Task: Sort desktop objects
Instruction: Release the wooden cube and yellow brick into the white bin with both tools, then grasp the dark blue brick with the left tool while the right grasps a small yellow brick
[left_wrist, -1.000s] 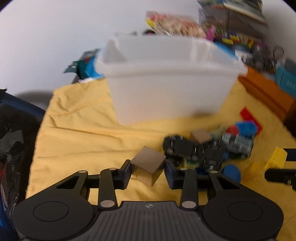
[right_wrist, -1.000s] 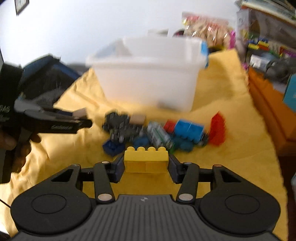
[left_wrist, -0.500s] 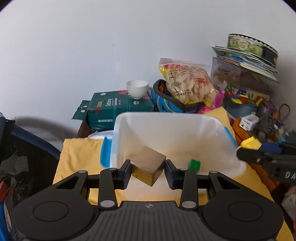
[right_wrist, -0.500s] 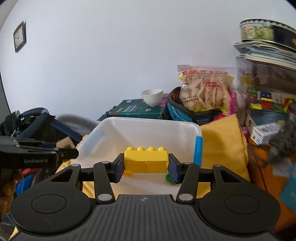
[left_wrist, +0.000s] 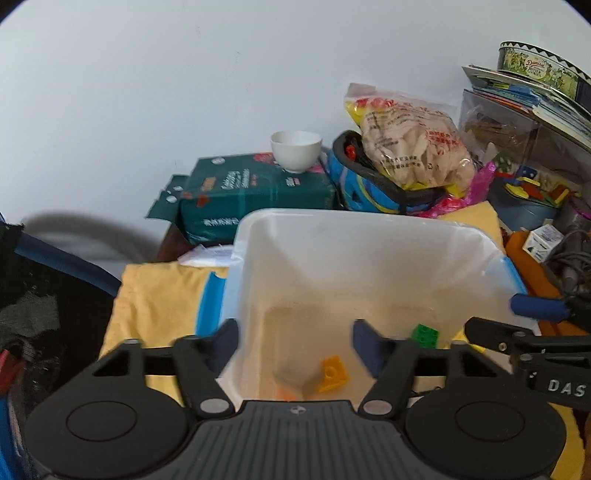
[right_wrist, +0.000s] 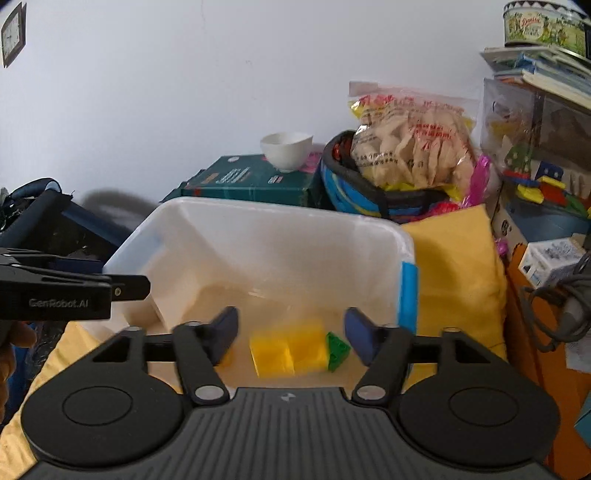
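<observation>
Blocks are seen inside the white plastic bin (left_wrist: 369, 251): a blurred yellow brick (right_wrist: 288, 349) beside a green block (right_wrist: 337, 350), and a small yellow piece (left_wrist: 333, 373). Above the bin, the left gripper (left_wrist: 293, 345) and the right gripper (right_wrist: 290, 336) are held with fingers spread wide, nothing grasped. The bin is set on a yellow cloth (right_wrist: 454, 273).

A white cup (left_wrist: 295, 150) stands on a dark green box (left_wrist: 255, 195) against the pale wall (left_wrist: 184, 92). Just beside it, a clear bag of snacks (left_wrist: 410, 147) rests in a blue and black basket (left_wrist: 365, 188). A round cookie tin (right_wrist: 543, 24) tops stacked books (right_wrist: 546, 75). A small clock (right_wrist: 13, 35) hangs on the wall.
</observation>
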